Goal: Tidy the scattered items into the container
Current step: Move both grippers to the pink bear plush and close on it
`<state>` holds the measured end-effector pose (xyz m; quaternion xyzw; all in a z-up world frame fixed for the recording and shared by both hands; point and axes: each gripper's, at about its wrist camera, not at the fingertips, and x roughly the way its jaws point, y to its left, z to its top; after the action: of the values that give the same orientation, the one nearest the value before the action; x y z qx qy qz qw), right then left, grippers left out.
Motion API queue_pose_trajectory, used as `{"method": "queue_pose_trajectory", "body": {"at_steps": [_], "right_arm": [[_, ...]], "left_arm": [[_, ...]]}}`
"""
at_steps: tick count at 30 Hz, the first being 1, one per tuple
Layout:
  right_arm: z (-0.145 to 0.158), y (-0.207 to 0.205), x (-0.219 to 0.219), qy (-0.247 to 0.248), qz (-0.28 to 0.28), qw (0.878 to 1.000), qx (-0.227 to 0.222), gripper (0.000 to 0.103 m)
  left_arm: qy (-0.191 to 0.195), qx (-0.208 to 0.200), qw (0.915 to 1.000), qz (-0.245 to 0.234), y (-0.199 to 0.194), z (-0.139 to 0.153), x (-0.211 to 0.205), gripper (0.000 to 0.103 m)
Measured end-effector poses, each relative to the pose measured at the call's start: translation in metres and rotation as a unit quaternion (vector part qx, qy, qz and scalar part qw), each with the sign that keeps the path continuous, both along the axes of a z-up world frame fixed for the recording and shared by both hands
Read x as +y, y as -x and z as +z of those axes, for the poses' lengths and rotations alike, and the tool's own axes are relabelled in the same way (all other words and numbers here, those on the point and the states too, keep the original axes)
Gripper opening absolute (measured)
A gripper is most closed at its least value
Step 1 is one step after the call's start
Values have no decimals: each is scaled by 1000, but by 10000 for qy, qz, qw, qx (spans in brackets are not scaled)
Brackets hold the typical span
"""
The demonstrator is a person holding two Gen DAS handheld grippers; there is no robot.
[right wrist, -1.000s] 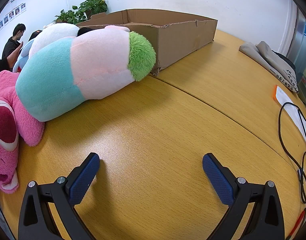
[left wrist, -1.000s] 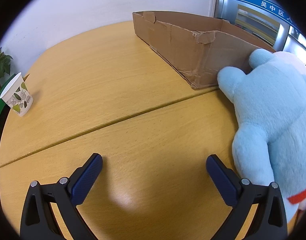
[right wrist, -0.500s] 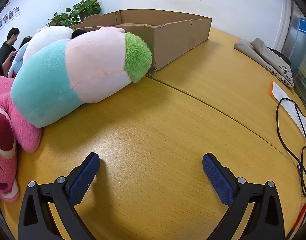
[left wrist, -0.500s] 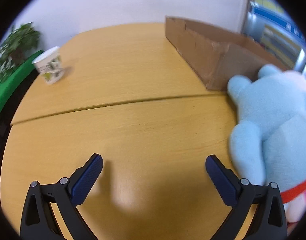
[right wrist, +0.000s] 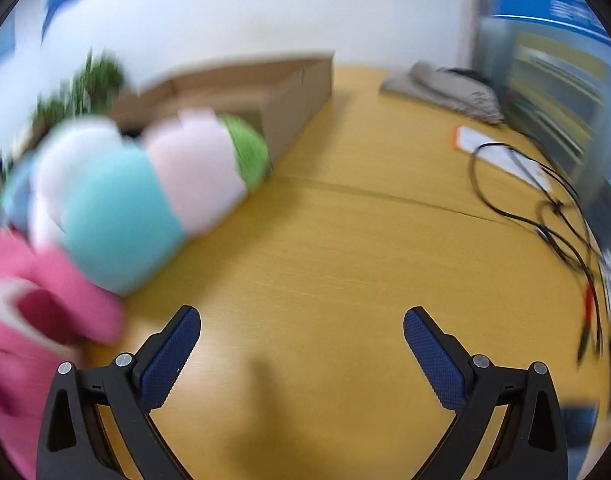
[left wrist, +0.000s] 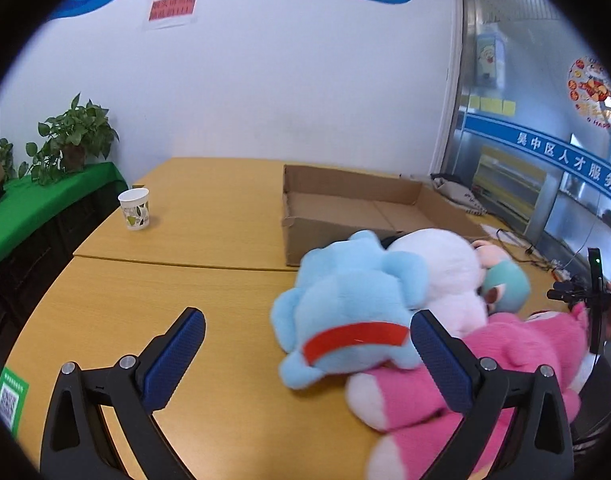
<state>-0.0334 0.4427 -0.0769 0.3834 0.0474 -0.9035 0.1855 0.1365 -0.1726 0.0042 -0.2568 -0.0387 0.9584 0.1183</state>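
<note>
Plush toys (left wrist: pixel 365 320) crowd the cardboard box's (left wrist: pixel 345 208) near wall; left tabletop (left wrist: pixel 185 280) bare.

Plush toys (left wrist: pixel 357 320) heaped before box (left wrist: pixel 345 208); cup (left wrist: pixel 134 210) far left.

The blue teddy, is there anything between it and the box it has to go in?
Nothing hard blocks it. The blue teddy lies right in front of the cardboard box, with the white plush pressed against it on the box side. The box looks empty inside.
</note>
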Motion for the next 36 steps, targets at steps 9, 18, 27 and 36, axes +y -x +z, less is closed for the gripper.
{"method": "queue_pose_trajectory", "body": {"at_steps": [9, 18, 27, 36], "right_arm": [[59, -132, -25, 513, -294, 9932, 998, 103], [68, -176, -35, 1318, -784, 9823, 1076, 103], [57, -178, -61, 1091, -944, 9867, 743, 103], [53, -179, -84, 941, -895, 9898, 590, 103]], "left_arm": [[96, -59, 9997, -203, -39, 14, 77, 102], [198, -227, 9950, -948, -57, 8, 145, 102], [79, -473, 9910, -1250, -58, -1, 168, 102], [-239, -667, 9875, -1409, -45, -12, 167, 102]]}}
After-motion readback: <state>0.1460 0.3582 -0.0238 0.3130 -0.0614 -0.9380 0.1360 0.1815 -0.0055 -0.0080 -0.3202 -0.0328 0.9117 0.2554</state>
